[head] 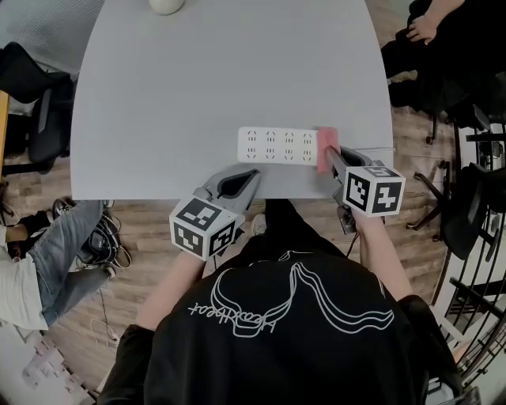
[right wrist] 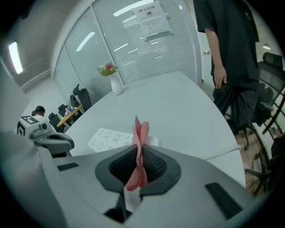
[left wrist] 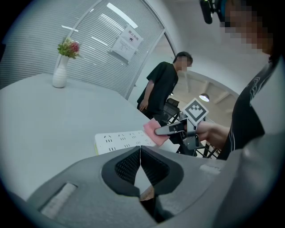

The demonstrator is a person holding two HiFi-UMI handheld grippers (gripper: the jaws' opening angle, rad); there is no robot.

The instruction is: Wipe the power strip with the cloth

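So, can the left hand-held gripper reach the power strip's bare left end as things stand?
Probably yes: the left hand-held gripper, shut, sits just short of the power strip, only bare table between; the cloth covers the other end.

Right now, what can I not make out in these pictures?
Power strip: right end hidden under the pink cloth, head view.
Vase: cut off by the head view's top edge.
Wall notice: print too small, both gripper views.
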